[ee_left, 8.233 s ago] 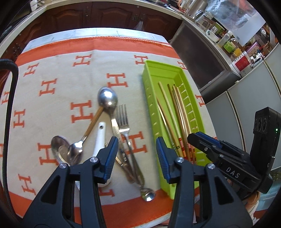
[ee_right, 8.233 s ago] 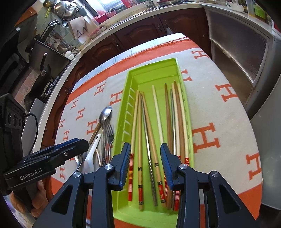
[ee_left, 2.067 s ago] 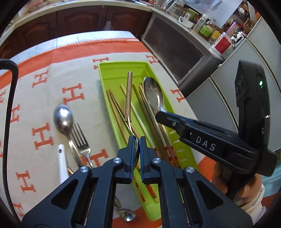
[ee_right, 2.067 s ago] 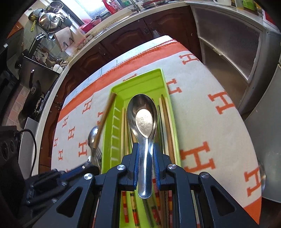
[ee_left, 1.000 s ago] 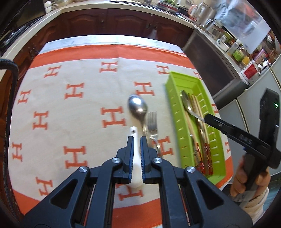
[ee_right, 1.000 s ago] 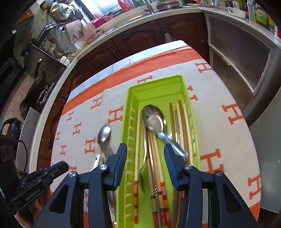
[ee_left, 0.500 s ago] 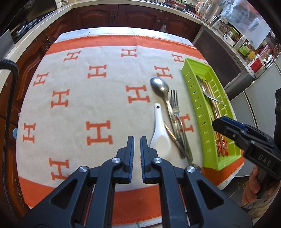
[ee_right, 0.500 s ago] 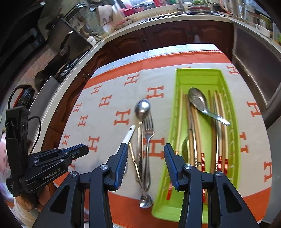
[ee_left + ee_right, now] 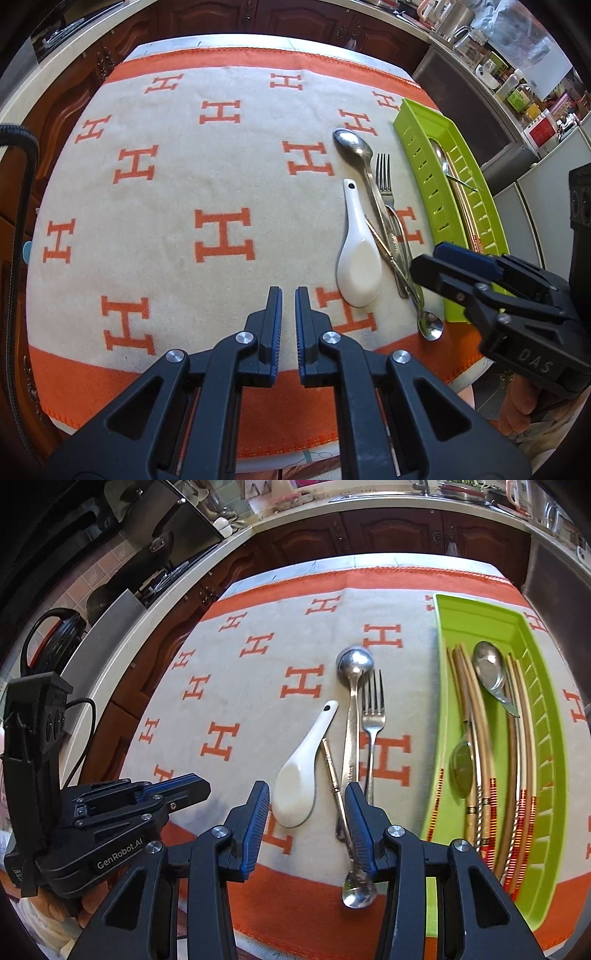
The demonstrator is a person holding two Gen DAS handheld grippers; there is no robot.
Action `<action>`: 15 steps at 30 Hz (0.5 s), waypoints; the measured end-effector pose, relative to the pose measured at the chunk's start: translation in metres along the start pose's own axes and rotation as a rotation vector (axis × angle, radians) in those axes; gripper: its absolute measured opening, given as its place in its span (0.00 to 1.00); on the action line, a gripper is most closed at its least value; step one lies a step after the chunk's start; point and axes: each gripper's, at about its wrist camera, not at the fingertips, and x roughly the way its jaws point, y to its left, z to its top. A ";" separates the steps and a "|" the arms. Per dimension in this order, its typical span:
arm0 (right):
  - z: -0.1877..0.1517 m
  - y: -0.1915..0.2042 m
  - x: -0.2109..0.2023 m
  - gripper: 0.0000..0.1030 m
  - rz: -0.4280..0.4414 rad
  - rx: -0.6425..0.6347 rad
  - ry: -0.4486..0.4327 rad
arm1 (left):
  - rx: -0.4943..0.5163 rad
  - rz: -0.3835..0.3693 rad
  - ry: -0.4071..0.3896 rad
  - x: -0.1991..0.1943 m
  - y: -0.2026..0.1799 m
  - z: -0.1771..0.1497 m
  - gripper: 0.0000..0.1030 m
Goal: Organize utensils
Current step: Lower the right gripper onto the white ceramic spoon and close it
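Hovering above the near edge of the orange-and-cream cloth (image 9: 221, 184), the left gripper (image 9: 288, 314) has its jaws nearly together with nothing between them. The right gripper (image 9: 306, 812) hangs with its jaws apart and empty over the loose cutlery: a white ceramic spoon (image 9: 301, 775), a long steel spoon (image 9: 352, 686) and a fork (image 9: 373, 716) lying side by side. Along the cloth's right edge the green tray (image 9: 546, 709) holds chopsticks (image 9: 480, 738) and two spoons (image 9: 489, 666).
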 end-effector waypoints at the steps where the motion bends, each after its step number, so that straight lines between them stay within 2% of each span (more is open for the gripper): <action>1: 0.000 0.002 0.004 0.43 -0.002 -0.002 0.009 | -0.004 -0.001 0.000 0.000 0.001 0.000 0.04; 15: 0.010 0.011 0.041 0.39 0.005 -0.029 0.071 | -0.043 -0.010 0.018 0.011 0.019 0.005 0.04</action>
